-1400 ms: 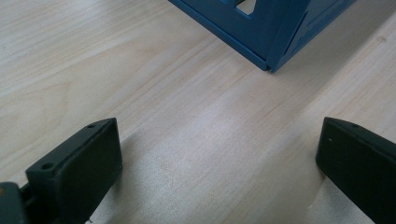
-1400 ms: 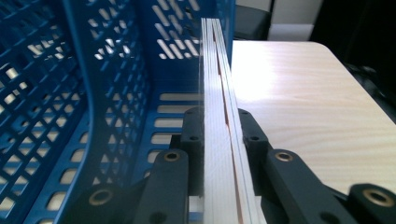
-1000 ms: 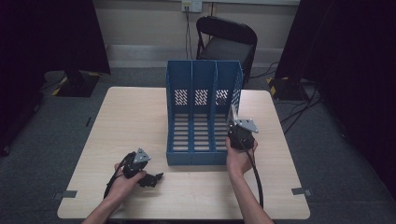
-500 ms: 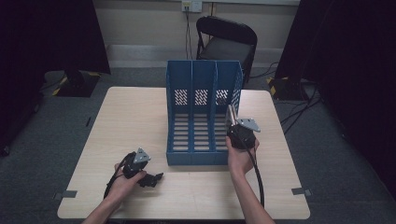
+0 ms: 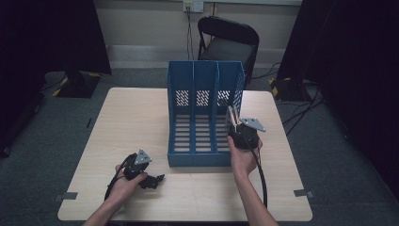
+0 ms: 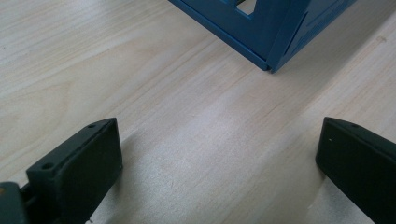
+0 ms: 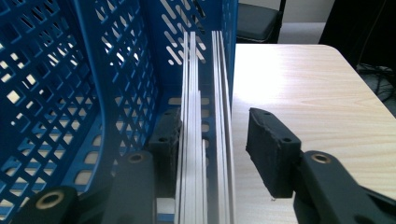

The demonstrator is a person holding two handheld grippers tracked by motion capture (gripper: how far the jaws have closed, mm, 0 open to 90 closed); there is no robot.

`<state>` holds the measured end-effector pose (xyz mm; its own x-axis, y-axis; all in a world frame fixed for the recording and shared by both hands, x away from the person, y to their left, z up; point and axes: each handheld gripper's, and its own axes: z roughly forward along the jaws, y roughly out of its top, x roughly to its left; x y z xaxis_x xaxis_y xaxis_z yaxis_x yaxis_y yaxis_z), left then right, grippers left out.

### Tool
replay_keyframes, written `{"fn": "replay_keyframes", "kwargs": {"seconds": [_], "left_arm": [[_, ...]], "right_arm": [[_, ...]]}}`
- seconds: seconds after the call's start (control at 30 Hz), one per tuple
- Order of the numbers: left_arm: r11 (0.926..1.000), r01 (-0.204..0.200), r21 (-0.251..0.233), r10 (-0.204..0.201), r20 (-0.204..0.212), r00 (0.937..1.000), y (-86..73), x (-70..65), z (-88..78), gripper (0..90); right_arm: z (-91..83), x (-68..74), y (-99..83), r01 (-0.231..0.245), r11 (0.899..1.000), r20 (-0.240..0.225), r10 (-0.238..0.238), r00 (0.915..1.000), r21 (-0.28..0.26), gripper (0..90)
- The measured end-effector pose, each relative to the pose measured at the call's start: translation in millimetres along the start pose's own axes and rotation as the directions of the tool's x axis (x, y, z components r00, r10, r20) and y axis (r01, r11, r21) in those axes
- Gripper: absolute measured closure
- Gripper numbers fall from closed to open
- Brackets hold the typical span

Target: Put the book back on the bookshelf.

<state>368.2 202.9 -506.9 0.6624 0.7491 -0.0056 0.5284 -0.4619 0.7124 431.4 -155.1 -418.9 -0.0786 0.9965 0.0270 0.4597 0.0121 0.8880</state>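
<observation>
A blue three-slot file holder (image 5: 204,117) stands in the middle of the table (image 5: 131,117). Several thin white sheets (image 7: 205,116) stand upright in its right slot. My right gripper (image 5: 230,110) reaches into that slot from the front, its jaws astride the sheets. They have just been opening: the left pad (image 7: 166,140) lies by the sheets and the right pad (image 7: 271,149) stands clear, outside the holder (image 7: 93,70). My left gripper (image 5: 157,180) rests open on the table near the holder's front left corner (image 6: 266,32), nothing between its fingers.
A black folding chair (image 5: 228,44) stands behind the table's far edge. Cables run across the grey floor at the right. Bare wood (image 6: 93,70) lies left and right of the holder.
The right gripper's jaws have spread apart around the sheets. Both hands stay where they were.
</observation>
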Motion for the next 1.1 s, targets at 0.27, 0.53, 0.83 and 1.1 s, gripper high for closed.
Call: {"fn": "replay_keyframes", "kwargs": {"seconds": [0.27,0.53,0.83,1.1], "left_arm": [[1.0,0.0,0.0,0.0,0.0,1.0,0.0,0.0,0.0,0.0],[1.0,0.0,0.0,0.0,0.0,1.0,0.0,0.0,-0.1,0.0],[1.0,0.0,0.0,0.0,0.0,1.0,0.0,0.0,-0.1,0.0],[1.0,0.0,0.0,0.0,0.0,1.0,0.0,0.0,0.0,0.0]], "right_arm": [[-0.6,-4.3,2.1,-0.021,1.0,-0.053,0.021,0.9983,0.004,50.9],[-0.1,-4.6,2.0,-0.013,1.0,-0.1,0.014,0.9949,0.011,45.1],[-3.3,-9.1,6.9,-0.019,1.0,-0.145,0.021,0.9892,0.009,38.1],[-6.3,-15.2,6.8,-0.011,1.0,-0.186,0.015,0.9825,0.022,28.9]]}}
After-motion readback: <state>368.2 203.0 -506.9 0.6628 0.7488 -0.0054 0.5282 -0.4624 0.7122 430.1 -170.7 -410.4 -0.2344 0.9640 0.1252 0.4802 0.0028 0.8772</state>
